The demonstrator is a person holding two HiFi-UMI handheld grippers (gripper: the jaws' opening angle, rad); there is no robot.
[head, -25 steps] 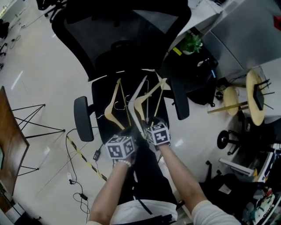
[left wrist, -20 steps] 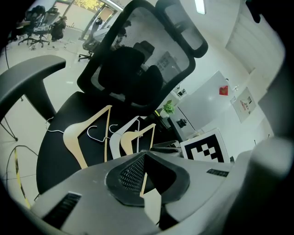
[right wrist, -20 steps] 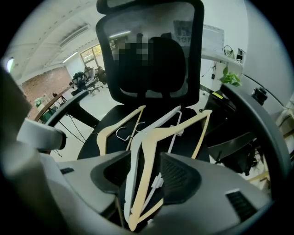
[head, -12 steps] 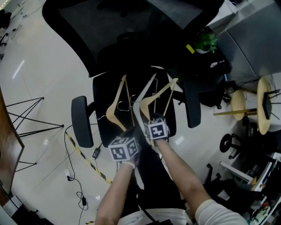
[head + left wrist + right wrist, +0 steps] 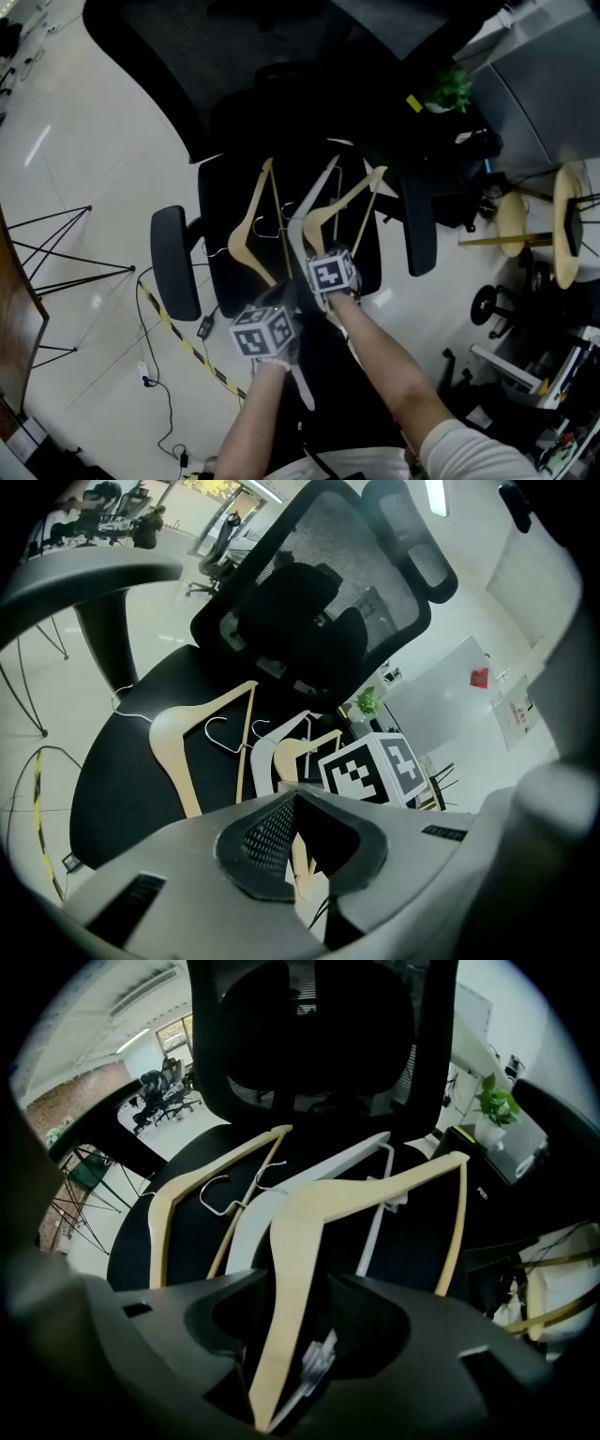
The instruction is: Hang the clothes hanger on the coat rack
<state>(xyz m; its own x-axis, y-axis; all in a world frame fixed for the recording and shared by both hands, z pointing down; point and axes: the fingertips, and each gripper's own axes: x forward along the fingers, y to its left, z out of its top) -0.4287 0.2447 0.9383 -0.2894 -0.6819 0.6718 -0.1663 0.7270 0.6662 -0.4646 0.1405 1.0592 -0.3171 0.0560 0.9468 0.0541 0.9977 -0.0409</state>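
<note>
The wooden hanger lies on the seat of a black office chair, rightmost of three. One of its arms runs between the jaws of the right gripper, which are clamped on it just below the bend. Since half a second ago this grip is unchanged and the hanger has not left the seat. The left gripper has drawn back toward the person and now sits behind and to the left of the right one rather than beside it. Its jaws are pressed together, with only a pale sliver showing in the slit low between them.

The seat also holds a white hanger, partly under the wooden one, and a second wooden hanger further left with its wire hook turned inward. Both lie as they did before. Armrests flank the seat. A small potted plant stands beyond the chair on the right.
</note>
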